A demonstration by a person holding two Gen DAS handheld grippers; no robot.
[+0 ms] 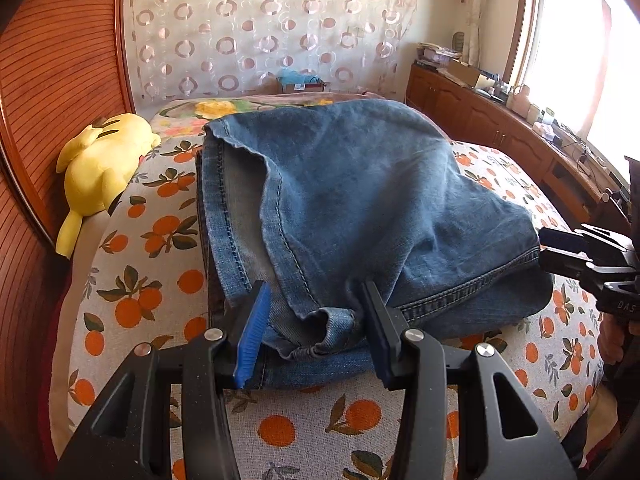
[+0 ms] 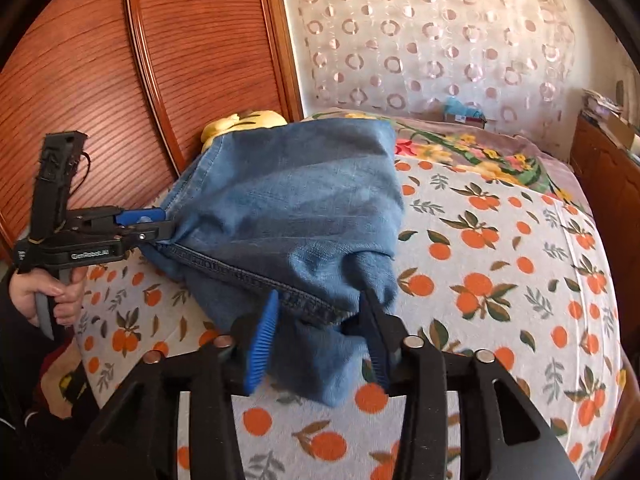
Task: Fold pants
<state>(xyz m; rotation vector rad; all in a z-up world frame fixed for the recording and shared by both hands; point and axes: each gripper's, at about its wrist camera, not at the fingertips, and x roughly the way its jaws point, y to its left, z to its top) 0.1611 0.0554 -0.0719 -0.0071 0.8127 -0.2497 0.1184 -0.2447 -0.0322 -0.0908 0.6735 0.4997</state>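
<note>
Fold laid on bed [image 1: 280, 432], I judge. Left claw [image 1: 316, 312] and right claw [image 2: 320, 320] straddle jeans [image 1: 360, 184] hem, jaws apart, seemingly unclamped. Next: withdraw, smooth.

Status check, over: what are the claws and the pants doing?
Left claw astride jeans hem, grip unclear. Right claw open, denim between. Jeans folded on bed. Plush well aside.
</note>
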